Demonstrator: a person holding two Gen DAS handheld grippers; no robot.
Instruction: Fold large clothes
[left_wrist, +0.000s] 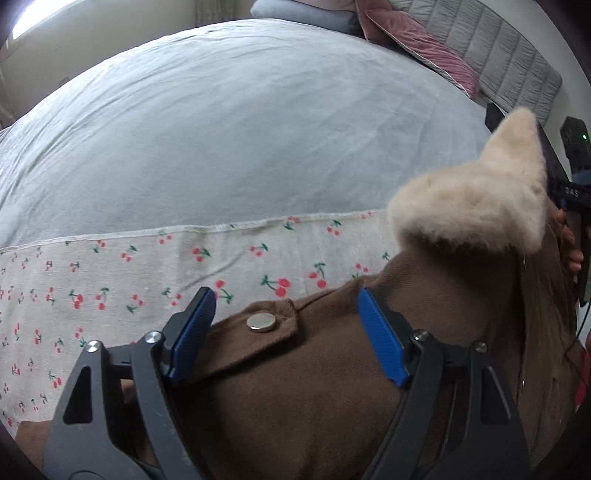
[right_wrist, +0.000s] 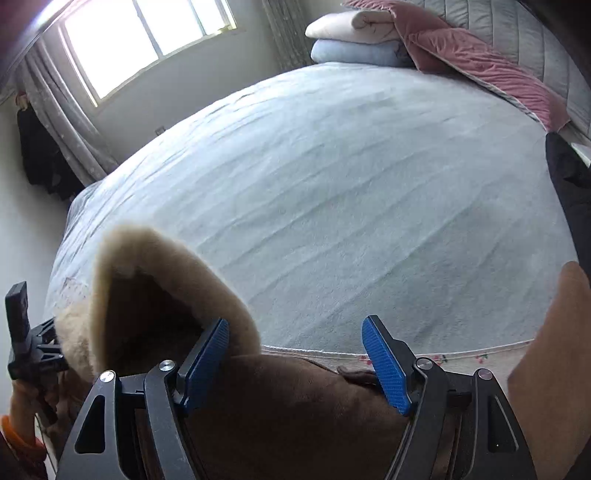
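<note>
A brown coat (left_wrist: 295, 387) with a cream fleece collar (left_wrist: 476, 206) and a metal snap button (left_wrist: 261, 322) lies at the near edge of the bed. My left gripper (left_wrist: 286, 314) is open, its blue pads either side of the coat's shoulder tab. In the right wrist view the coat (right_wrist: 295, 413) and its collar (right_wrist: 155, 266) lie under my right gripper (right_wrist: 295, 347), which is open with the fabric between its jaws. The other gripper shows at the left edge of the right wrist view (right_wrist: 29, 350).
The bed has a pale blue-grey cover (left_wrist: 240, 129) and a cherry-print sheet (left_wrist: 129, 280) along the near edge. Folded blankets (right_wrist: 354, 37) and a pink pillow (right_wrist: 480, 62) lie by the grey headboard (left_wrist: 498, 48). A window (right_wrist: 140, 37) is at the far left.
</note>
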